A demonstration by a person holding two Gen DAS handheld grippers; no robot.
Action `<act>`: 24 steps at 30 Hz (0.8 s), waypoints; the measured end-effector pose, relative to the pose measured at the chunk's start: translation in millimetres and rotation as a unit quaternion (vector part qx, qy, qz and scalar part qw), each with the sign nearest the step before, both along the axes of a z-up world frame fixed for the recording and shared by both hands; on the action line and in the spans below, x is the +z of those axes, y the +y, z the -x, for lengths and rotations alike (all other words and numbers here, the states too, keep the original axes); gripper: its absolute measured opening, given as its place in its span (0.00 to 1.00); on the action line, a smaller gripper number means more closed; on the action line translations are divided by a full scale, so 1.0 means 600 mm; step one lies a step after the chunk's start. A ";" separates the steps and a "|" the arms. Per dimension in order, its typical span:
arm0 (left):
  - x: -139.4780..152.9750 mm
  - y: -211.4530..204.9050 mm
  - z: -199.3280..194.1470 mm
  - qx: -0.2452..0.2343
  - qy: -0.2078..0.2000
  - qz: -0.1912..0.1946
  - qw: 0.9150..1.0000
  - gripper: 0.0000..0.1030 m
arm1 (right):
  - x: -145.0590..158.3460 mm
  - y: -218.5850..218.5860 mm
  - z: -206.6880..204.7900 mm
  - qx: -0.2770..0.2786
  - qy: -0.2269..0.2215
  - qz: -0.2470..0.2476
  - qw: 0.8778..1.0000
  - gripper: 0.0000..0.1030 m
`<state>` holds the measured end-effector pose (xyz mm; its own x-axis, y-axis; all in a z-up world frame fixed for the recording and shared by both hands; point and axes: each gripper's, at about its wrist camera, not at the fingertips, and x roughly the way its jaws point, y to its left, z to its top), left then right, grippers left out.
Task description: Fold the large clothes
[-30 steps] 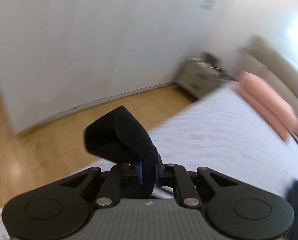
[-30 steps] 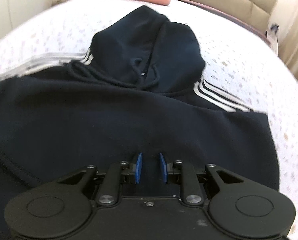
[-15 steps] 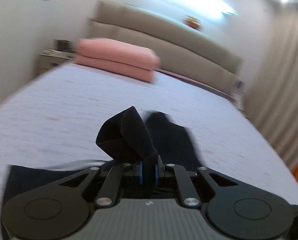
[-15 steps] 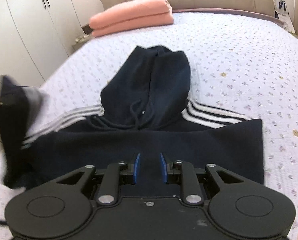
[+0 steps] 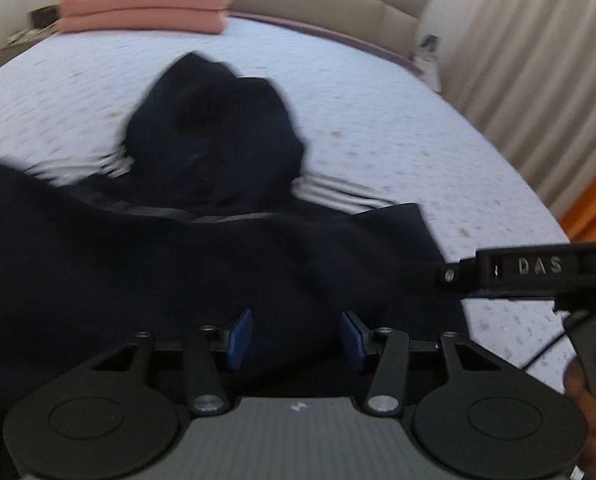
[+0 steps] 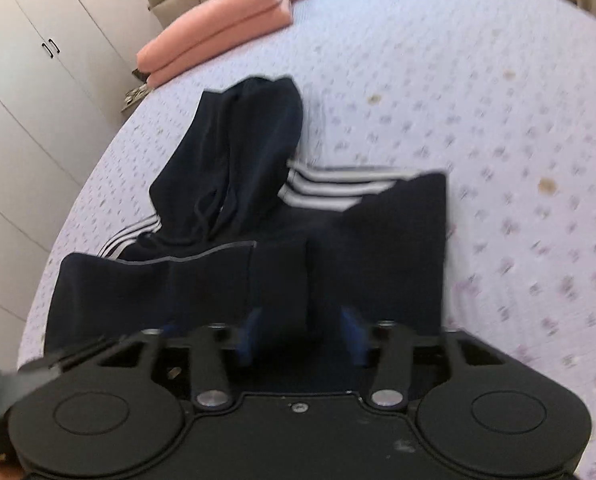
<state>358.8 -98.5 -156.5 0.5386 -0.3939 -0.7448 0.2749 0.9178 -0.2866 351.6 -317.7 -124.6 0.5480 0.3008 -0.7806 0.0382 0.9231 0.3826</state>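
A dark navy hoodie [image 5: 202, 240] with white shoulder stripes lies on the bed, hood pointing to the headboard; it also shows in the right wrist view [image 6: 238, 216]. A sleeve lies folded across its body. My left gripper [image 5: 296, 338] is open just above the hoodie's lower body, nothing between its blue pads. My right gripper [image 6: 302, 338] is open over the hoodie's lower right part, empty. The right gripper's body [image 5: 530, 270] shows at the right edge of the left wrist view.
The bed [image 6: 478, 100] has a pale floral sheet. Folded pink bedding [image 5: 146, 8] lies by the beige headboard [image 5: 318, 4]. White wardrobe doors [image 6: 26, 80] stand left of the bed. Curtains [image 5: 538, 48] hang at the right.
My left gripper carried the dark sleeve over the hoodie, then opened and let it go. My right gripper opened wider and shifted right over the hoodie.
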 end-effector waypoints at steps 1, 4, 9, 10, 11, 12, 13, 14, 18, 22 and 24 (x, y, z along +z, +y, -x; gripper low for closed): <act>0.003 0.011 0.008 0.012 0.003 -0.005 1.000 0.50 | -0.003 0.010 -0.005 0.010 -0.001 0.001 1.000 0.70; 0.022 0.057 0.004 0.050 0.004 -0.027 0.998 0.50 | -0.010 0.034 -0.019 0.022 -0.008 0.016 1.000 0.77; 0.030 0.125 0.008 0.107 0.008 -0.027 0.994 0.50 | -0.056 0.039 -0.059 0.007 0.025 0.001 1.000 0.78; 0.029 0.132 0.004 0.117 0.010 -0.027 0.993 0.47 | -0.069 0.044 -0.067 0.011 0.041 -0.014 0.999 0.78; 0.030 0.140 0.005 0.125 0.009 -0.031 0.992 0.45 | -0.076 0.049 -0.070 0.014 0.043 -0.027 0.999 0.71; 0.030 0.145 0.003 0.132 0.006 -0.034 0.991 0.43 | -0.072 0.055 -0.067 0.017 0.029 -0.023 0.999 0.58; 0.032 0.151 0.002 0.141 0.003 -0.036 0.989 0.39 | -0.063 0.061 -0.064 0.025 0.013 -0.017 0.999 0.20; 0.036 0.159 0.001 0.151 0.003 -0.034 0.988 0.38 | -0.049 0.065 -0.060 0.028 -0.002 -0.016 0.999 0.17; 0.051 0.181 -0.007 0.170 -0.006 -0.021 0.985 0.38 | 0.022 0.062 -0.028 0.010 -0.067 0.040 0.997 0.16; 0.067 0.193 -0.018 0.171 -0.019 -0.023 0.985 0.38 | 0.084 0.015 0.014 -0.052 -0.094 0.110 0.988 0.15; 0.058 0.192 -0.035 0.169 -0.012 -0.040 0.985 0.39 | 0.082 -0.005 0.026 -0.063 -0.078 0.129 0.987 0.16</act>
